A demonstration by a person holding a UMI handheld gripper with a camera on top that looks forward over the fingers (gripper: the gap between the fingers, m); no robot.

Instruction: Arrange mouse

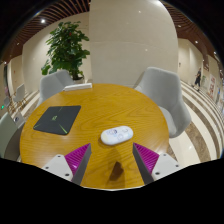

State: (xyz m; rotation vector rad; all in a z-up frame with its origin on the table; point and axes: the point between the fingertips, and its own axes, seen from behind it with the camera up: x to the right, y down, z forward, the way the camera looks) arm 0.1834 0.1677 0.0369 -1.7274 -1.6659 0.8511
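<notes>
A white computer mouse [116, 135] lies on the round wooden table [100, 110], just ahead of my fingers and a little beyond their tips. A dark mouse pad [57, 119] lies to the left of the mouse on the same table. My gripper [112, 160] is open and empty, its two magenta pads [76, 159] wide apart above the table's near part. Only a dark shadow spot on the wood lies between the fingers.
Two grey chairs stand at the table's far side, one at the left [55, 84] and one at the right [165, 95]. A potted green plant [66, 47] and a wide white pillar [118, 40] stand beyond them.
</notes>
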